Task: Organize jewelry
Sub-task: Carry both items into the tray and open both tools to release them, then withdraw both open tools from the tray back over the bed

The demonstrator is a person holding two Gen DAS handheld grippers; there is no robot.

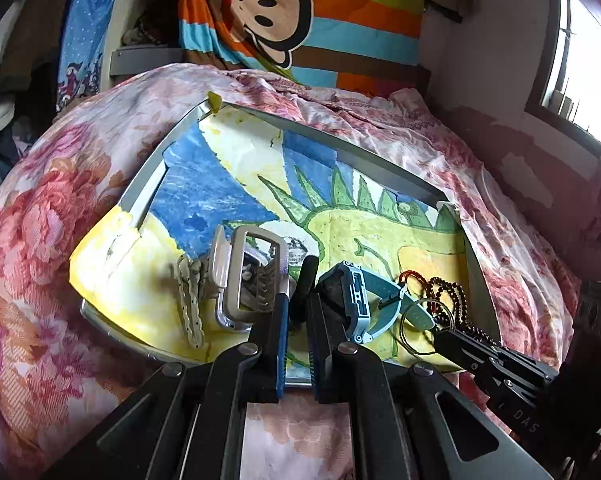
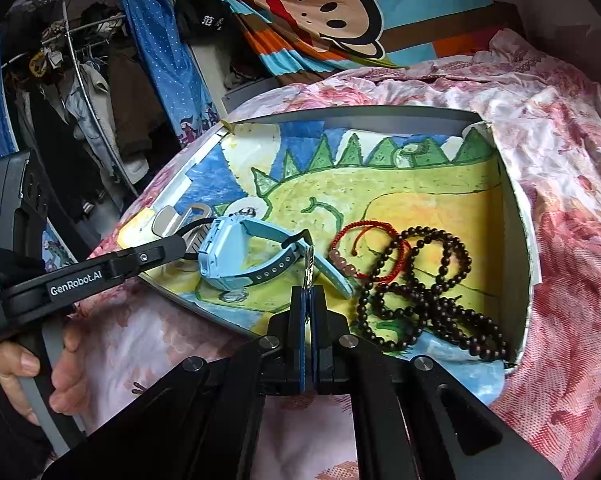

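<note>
A bed is covered by a floral quilt (image 2: 560, 208), pink and white. On the quilt lies a shallow grey tray (image 2: 518, 216), and a child's dinosaur drawing (image 2: 340, 184) covers its floor. All the jewelry is on this drawing. At the right side of the tray a long string of dark beads (image 2: 432, 292) lies in loops, and a red cord bracelet (image 2: 364, 240) touches it. In the middle lies a light blue watch (image 2: 240, 256). At the left there is a beige hair claw (image 1: 256, 276), with a pale chain bracelet (image 1: 190, 300) just beside it.

The left gripper (image 1: 298, 316) is almost closed on a thin black strap (image 1: 304, 284) next to the watch. The right gripper (image 2: 309, 300) is fully closed on a small metal clip (image 2: 309, 270) at the end of the watch band.
</note>
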